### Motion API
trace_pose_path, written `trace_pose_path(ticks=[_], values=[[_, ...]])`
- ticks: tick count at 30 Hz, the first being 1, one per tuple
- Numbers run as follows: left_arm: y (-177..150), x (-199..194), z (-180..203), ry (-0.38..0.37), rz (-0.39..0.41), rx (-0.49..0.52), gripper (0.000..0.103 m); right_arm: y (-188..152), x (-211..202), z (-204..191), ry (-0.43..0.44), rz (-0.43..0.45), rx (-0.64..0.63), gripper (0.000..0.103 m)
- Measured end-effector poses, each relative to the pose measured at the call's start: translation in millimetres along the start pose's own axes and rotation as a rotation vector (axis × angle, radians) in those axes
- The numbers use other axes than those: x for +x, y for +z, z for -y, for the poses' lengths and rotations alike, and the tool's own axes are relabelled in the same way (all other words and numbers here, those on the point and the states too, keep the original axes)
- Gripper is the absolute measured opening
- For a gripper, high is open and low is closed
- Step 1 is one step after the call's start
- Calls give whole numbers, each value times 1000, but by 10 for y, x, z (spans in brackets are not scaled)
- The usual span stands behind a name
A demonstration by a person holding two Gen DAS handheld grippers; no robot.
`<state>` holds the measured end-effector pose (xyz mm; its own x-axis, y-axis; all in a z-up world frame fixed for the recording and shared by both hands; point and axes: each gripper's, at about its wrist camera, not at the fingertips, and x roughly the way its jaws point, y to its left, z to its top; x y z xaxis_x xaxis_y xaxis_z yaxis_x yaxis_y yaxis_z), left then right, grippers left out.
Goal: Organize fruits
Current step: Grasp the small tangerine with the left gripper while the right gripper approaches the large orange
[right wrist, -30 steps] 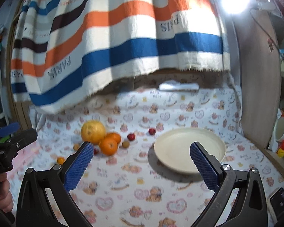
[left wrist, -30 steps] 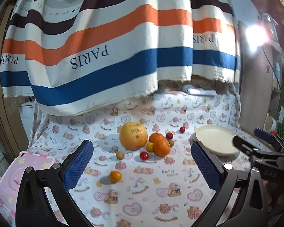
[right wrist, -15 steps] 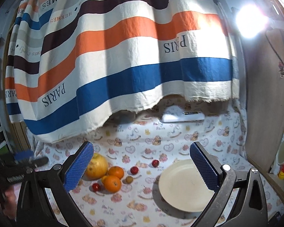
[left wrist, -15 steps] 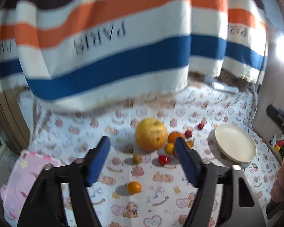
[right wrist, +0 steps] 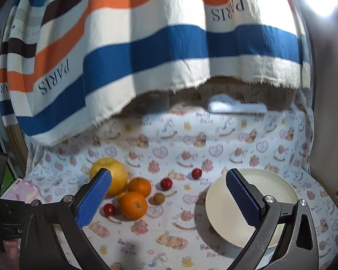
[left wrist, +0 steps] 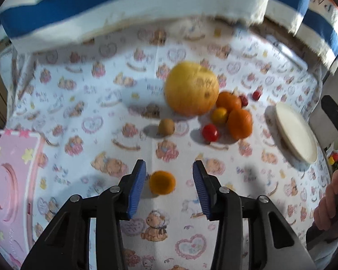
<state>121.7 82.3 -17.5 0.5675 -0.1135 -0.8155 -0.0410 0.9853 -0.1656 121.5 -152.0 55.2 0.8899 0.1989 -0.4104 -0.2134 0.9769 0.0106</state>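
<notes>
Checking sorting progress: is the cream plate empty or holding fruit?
Empty. The plate shows bare cream inside, and the fruits lie on the cloth beside it.

Printed cotton tablecloth (right wrist: 169, 139), matt; plate (right wrist: 270, 186) smooth, glazed; striped woven cloth (right wrist: 146, 45).

Blue ribbed pads (left wrist: 135, 186) line the black left gripper (left wrist: 169, 185); between its fingers lies a small orange fruit (left wrist: 162, 182). Beyond the fingertips sit a large yellow fruit (left wrist: 191, 88), two oranges (left wrist: 240, 123), a brown fruit (left wrist: 166, 127) and a red tomato (left wrist: 210, 132). The cloth (left wrist: 101, 103) beneath is white, printed with pink hearts and brown bears. A pink box (left wrist: 11, 180) with pale stars lies left of the fingers. The right gripper (right wrist: 169, 199) is black with blue pads (right wrist: 242, 199), its right finger overlapping a cream plate (right wrist: 279, 191). Above hangs a curtain (right wrist: 146, 33) striped orange, blue, brown and white.
</notes>
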Motion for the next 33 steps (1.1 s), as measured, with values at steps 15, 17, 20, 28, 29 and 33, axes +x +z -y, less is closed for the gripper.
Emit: trace_pose_path(ticks=[15, 17, 20, 28, 29, 33], values=[[-32, 220, -98, 10, -69, -37, 28, -151, 166, -69, -13, -70, -46, 102], [-37, 211, -78, 11, -57, -26, 28, -157, 166, -76, -14, -71, -48, 102], [-14, 117, -47, -14, 4, -16, 28, -165, 164, -76, -10, -71, -44, 102], [8, -172, 62, -44, 207, 49, 28, -210, 214, -131, 45, -100, -64, 98], [7, -203, 74, -40, 239, 56, 28, -217, 218, -149, 61, -106, -68, 97], [-21, -246, 129, -19, 332, 80, 28, -236, 279, -245, 142, -141, -76, 85]])
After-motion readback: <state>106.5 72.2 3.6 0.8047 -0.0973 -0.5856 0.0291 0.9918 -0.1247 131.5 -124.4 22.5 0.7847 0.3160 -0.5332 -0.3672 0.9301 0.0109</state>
